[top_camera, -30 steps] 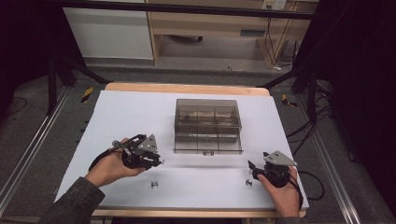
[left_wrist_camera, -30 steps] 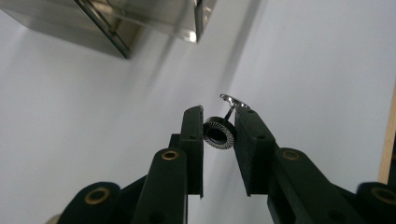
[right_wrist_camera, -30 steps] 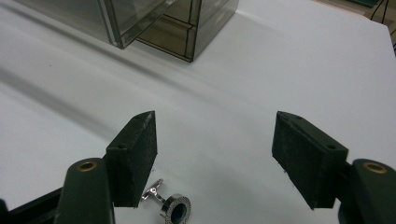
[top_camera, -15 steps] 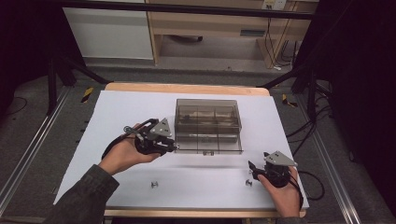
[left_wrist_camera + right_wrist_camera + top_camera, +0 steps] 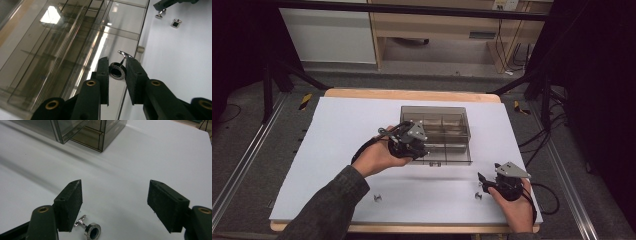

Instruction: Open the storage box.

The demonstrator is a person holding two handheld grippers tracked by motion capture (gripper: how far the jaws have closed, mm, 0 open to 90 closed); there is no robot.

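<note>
The left gripper's fingers (image 5: 132,75) pinch a round cufflink (image 5: 116,71) over the clear organizer box (image 5: 452,131), so lower it into a compartment before letting go, while the right gripper (image 5: 115,202) waits, fingers apart.

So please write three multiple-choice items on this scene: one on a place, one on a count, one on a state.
1. Where is the left gripper?
A. at the clear box
B. off the table
C. beside the right gripper

2. How many cufflinks lie loose on the white sheet?
A. none
B. two
C. five

3. How do the right gripper's jaws stand?
A. shut on a cufflink
B. open
C. shut on the box

Answers:
1 A, it holds a round cufflink at the box.
2 B, a square cufflink and another cufflink.
3 B, nothing sits between them.
</note>
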